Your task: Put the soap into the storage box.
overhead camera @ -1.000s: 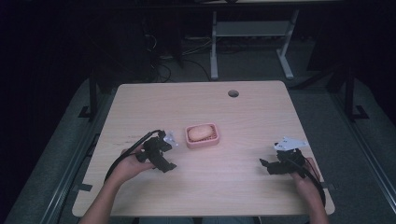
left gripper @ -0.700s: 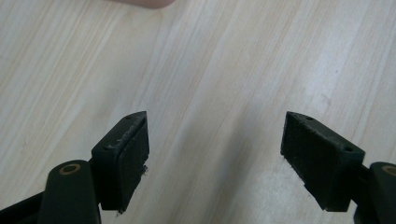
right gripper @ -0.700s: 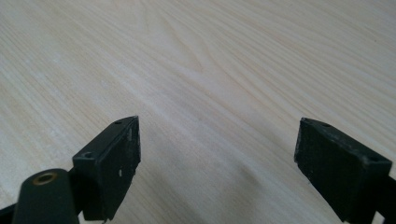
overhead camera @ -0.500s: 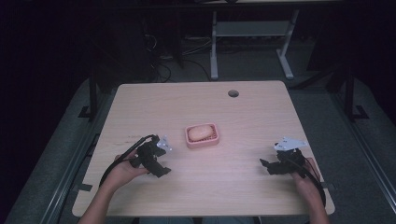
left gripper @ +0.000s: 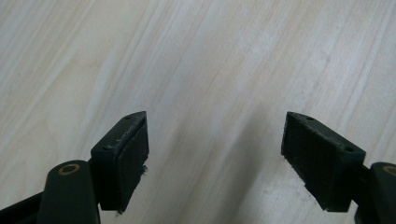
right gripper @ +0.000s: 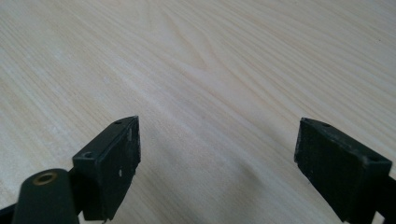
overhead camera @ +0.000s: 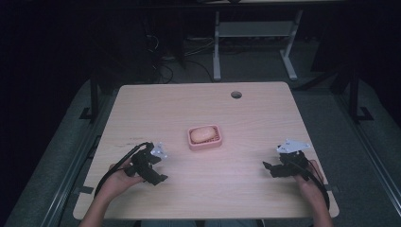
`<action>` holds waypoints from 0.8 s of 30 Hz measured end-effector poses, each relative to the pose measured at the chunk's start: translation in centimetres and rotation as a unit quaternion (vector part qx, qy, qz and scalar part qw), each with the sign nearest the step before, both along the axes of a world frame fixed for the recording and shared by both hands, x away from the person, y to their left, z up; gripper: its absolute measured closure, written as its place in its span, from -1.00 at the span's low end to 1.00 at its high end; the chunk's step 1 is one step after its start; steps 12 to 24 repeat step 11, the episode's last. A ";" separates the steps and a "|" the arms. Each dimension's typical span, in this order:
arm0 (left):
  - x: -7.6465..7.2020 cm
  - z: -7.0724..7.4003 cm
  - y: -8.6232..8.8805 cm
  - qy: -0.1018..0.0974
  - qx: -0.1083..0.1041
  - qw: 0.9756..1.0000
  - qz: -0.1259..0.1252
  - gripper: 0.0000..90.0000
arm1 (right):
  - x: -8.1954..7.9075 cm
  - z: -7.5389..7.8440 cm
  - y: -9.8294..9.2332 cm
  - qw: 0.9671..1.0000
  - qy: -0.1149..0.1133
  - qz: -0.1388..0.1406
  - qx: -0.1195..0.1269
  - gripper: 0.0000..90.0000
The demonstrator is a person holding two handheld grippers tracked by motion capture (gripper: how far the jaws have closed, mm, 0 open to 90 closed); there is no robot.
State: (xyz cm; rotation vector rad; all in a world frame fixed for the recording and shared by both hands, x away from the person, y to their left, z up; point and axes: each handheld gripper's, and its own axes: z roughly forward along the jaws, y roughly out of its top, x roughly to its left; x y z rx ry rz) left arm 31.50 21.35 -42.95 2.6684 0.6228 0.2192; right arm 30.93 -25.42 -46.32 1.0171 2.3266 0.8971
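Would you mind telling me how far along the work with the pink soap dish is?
Done: the pale oval soap lies in the pink soap dish. In hand: nothing; left gripper and right gripper are open over bare wooden table. Left: nothing obvious.

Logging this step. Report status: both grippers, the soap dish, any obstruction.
Left gripper open, empty, low over table. Right gripper open, empty. Pink soap dish mid-table, soap in it, untouched. Nothing in the way.
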 end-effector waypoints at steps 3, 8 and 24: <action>-0.6 -0.1 0.3 0.004 -0.006 1.000 0.001 -0.50 | -0.1 0.0 0.0 1.000 0.000 0.000 0.000 -0.69; -1.0 -0.5 0.8 0.006 -0.005 1.000 0.008 -0.51 | -0.2 0.0 0.1 1.000 0.000 0.001 -0.001 -0.69; -1.4 -0.9 1.0 0.006 -0.002 1.000 0.015 -0.51 | -0.2 0.0 0.1 1.000 0.001 0.003 -0.002 -0.69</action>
